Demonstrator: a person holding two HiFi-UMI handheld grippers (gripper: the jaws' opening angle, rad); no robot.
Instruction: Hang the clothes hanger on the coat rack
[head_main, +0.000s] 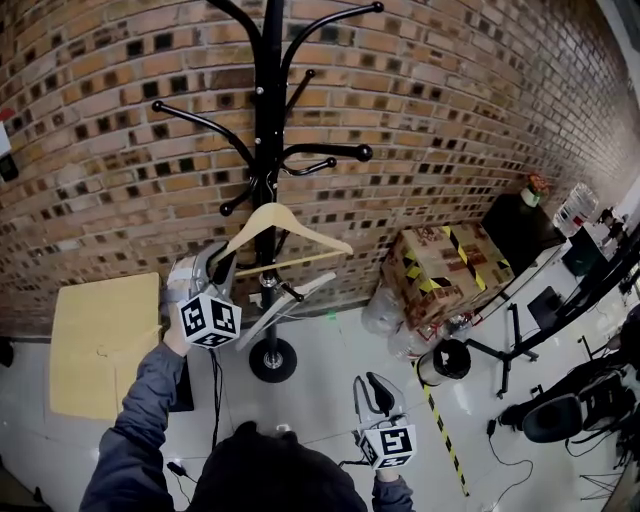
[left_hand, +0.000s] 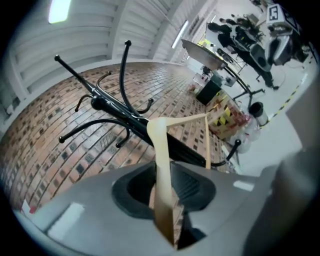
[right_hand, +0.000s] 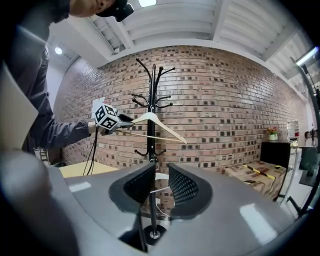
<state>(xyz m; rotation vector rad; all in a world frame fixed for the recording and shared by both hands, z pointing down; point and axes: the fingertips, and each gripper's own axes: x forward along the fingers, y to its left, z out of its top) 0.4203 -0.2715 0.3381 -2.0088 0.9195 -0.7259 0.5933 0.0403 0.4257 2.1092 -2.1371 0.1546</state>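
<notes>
A black coat rack stands against the brick wall. A pale wooden hanger sits level in front of its pole, below the middle pegs; I cannot tell whether its hook rests on a peg. My left gripper is shut on the hanger's left arm. In the left gripper view the wooden arm runs between the pads of that gripper, with the rack behind. My right gripper hangs low near the floor, open and holding nothing. In the right gripper view its jaws frame the pole, and the hanger shows higher up.
The rack's round base sits on the pale floor. A yellow board lies to the left. To the right are a taped cardboard box, a dark cylinder, a stand's legs and a black chair.
</notes>
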